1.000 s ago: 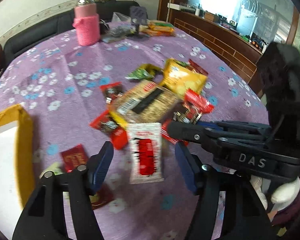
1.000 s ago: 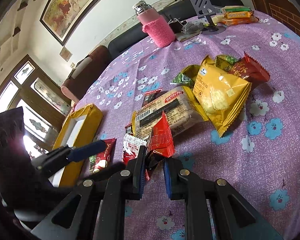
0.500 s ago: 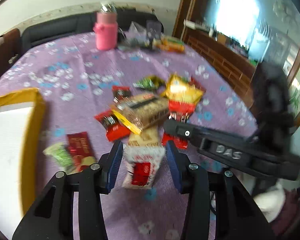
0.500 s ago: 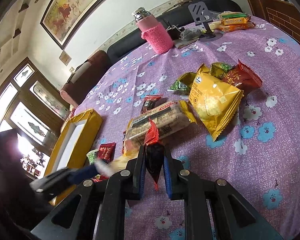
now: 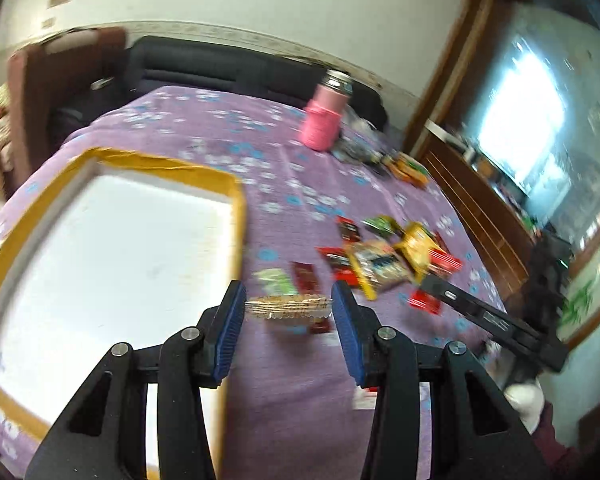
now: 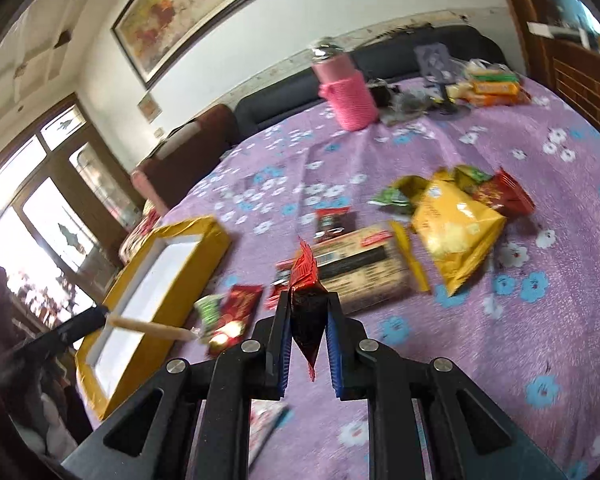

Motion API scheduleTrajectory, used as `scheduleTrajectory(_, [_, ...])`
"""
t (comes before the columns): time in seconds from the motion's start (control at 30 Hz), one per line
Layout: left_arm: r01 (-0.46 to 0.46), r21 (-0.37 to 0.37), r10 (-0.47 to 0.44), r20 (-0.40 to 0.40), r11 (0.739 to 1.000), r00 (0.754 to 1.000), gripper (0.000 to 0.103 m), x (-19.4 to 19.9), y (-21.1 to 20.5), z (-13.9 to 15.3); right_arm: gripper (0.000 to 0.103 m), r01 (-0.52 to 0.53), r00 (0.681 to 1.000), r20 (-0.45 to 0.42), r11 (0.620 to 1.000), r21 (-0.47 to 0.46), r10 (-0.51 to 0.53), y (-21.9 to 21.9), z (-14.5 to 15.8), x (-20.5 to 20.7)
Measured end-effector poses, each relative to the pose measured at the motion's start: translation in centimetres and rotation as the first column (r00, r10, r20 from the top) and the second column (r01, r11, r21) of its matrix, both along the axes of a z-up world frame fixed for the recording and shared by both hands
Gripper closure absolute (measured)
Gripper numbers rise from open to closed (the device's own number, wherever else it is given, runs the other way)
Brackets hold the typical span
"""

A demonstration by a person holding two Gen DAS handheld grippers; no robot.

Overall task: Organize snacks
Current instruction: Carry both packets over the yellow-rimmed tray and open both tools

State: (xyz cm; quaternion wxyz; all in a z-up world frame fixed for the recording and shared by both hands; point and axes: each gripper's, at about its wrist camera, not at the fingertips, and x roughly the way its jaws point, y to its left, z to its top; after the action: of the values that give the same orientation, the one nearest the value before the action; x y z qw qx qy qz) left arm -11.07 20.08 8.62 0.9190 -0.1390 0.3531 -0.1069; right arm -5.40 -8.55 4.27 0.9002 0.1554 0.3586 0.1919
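Observation:
My left gripper [image 5: 288,312] is shut on a white and red snack packet [image 5: 288,307], held edge-on above the purple cloth beside the yellow box [image 5: 236,216] with a white inside. The packet also shows in the right wrist view [image 6: 152,326], near the box [image 6: 204,236]. My right gripper [image 6: 308,320] is shut on a red and black snack packet [image 6: 306,304], lifted off the table. Loose snacks lie in a pile: a yellow bag [image 6: 452,228], a long cracker pack [image 6: 360,268], and red packets [image 6: 240,304].
A pink-sleeved bottle [image 6: 348,96] stands at the far side of the round table [image 6: 540,320], with biscuit boxes [image 6: 492,88] and a phone stand [image 6: 436,60] behind. A dark sofa and brown chair ring the table. A wooden cabinet [image 5: 480,208] is at right.
My left gripper closed on the white and red packet, lifted it and swung left toward the yellow box. My right gripper raised the red and black packet off the pile.

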Motion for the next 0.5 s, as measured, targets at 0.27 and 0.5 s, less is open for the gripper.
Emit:
scheduleTrajectory(0.27, [-0.043, -0.127, 0.046, 0.019, 0.991, 0.999, 0.060, -1.5, 4.4, -0.7, 0.087, -0.158, 0.987, 0.004, 0.987, 0.020, 0.158, 5.7, 2.8, -1.3])
scheduleTrajectory(0.5, [-0.040, -0.230, 0.052, 0.050, 0.972, 0.997, 0.060, -2.8, 7.3, 0.2, 0.088, -0.349, 0.936, -0.040, 0.936, 0.033, 0.350, 14.5, 3.2, -1.6])
